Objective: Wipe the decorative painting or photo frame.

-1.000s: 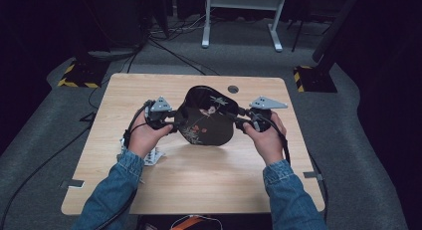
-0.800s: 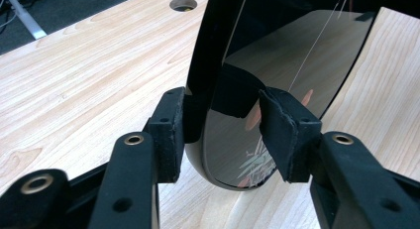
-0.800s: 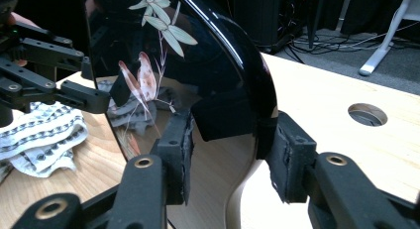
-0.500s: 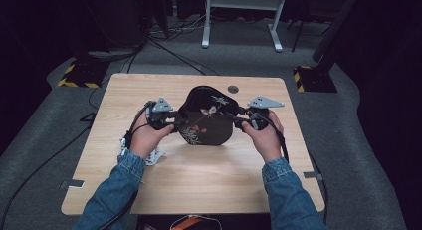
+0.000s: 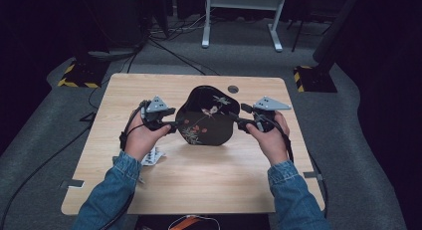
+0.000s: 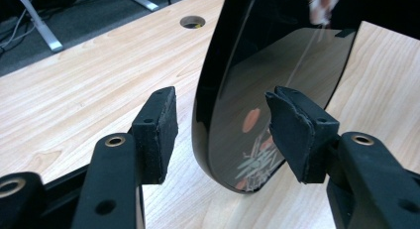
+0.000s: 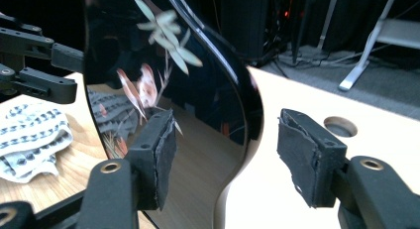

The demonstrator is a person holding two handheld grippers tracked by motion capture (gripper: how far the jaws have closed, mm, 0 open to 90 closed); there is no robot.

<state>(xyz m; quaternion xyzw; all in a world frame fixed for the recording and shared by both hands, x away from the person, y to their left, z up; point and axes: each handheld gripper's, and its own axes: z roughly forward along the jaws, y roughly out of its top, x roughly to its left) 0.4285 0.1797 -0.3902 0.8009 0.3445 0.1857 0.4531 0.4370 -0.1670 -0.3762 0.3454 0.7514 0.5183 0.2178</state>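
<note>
black lacquer tray point(image 5: 206, 116) on the table point(image 5: 199, 175), bare wood all round. left gripper point(image 6: 220, 135) jaws just opened, spread astride the tray's rim, pads clear. right gripper point(image 7: 225, 157) likewise, its jaws just widened off the opposite rim.

The tray point(image 5: 206, 115) is black lacquer, smooth and mirror-glossy, with painted leaves and flowers; it reflects the worktop's grain. The worktop point(image 5: 199, 175) is pale wood, matt, with a fine streaked grain. The pads point(image 7: 158, 159) of each hand-held gripper are matt black foam, rough and frayed at the edges, on matt black plastic arms. The person's sleeves point(image 5: 293, 200) are blue denim.
</note>
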